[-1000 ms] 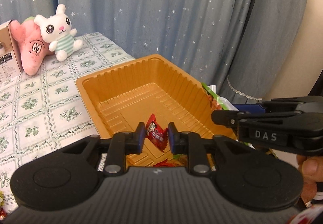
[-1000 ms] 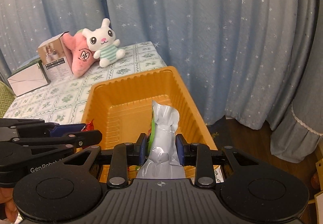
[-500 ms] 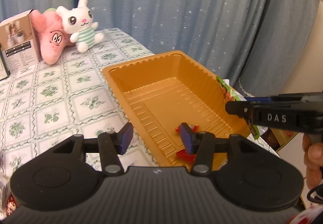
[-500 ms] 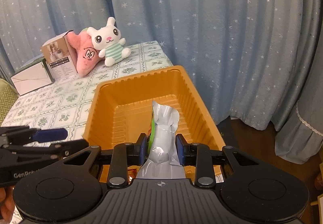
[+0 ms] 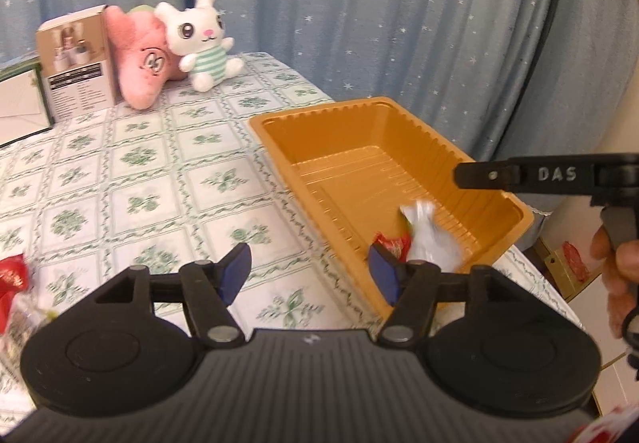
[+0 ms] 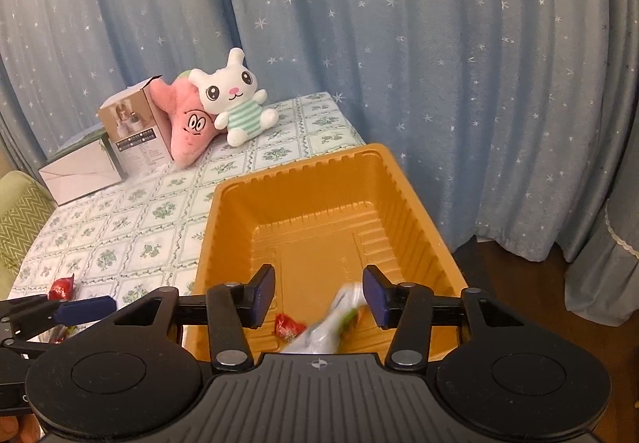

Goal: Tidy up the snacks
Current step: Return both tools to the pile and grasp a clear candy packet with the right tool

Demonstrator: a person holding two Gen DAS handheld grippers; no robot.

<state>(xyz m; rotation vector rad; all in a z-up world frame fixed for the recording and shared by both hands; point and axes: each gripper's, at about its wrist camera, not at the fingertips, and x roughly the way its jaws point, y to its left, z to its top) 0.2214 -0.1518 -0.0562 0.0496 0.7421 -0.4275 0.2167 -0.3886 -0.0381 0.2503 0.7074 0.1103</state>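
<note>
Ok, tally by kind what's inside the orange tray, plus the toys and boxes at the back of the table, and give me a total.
In the orange tray:
Red-wrapped candy: 1
Silver packet: 1
At the back of the table:
Plush toys: 2 (pink plush, white bunny)
Boxes: 2 (brown box, white box)
Total: 6

A white rabbit plush (image 6: 235, 99) in a green-striped top sits at the far end of the table, leaning on a pink heart-shaped plush (image 6: 187, 125). Touching the pink plush stands a printed cardboard box (image 6: 131, 131), and beside that lies a white box (image 6: 82, 175). A green floral checked tablecloth (image 5: 131, 179) covers the table, and blue star-patterned curtains (image 6: 399, 44) hang behind.
</note>
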